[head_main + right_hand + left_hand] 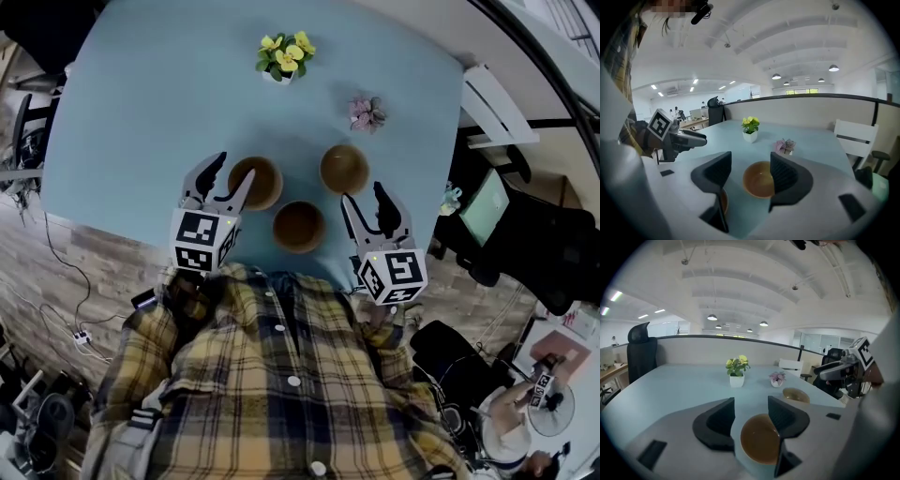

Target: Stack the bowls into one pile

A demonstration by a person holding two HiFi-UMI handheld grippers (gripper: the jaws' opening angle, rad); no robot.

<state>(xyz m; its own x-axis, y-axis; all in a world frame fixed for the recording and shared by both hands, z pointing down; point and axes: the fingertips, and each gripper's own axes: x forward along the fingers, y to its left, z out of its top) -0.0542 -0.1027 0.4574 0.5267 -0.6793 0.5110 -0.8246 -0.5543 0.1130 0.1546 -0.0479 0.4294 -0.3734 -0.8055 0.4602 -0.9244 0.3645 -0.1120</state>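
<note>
Three brown bowls stand apart on the light blue table (pixel 141 122): a left bowl (pixel 260 185), a far right bowl (pixel 344 169) and a near middle bowl (pixel 299 226). My left gripper (pixel 234 169) is open above the left bowl's near left rim. In the left gripper view that bowl (pixel 759 441) lies low between the jaws, with the far right bowl (pixel 796 395) beyond. My right gripper (pixel 363 194) is open, just short of the far right bowl. The right gripper view frames that bowl (pixel 757 180) between the jaws; the middle bowl (pixel 723 201) peeks from behind the left jaw.
A white pot of yellow flowers (pixel 284 56) and a small pink plant (pixel 367 114) stand at the table's far side. The table's front edge runs just under both grippers. A white chair (pixel 492 108) and desks stand to the right, cables on the floor at left.
</note>
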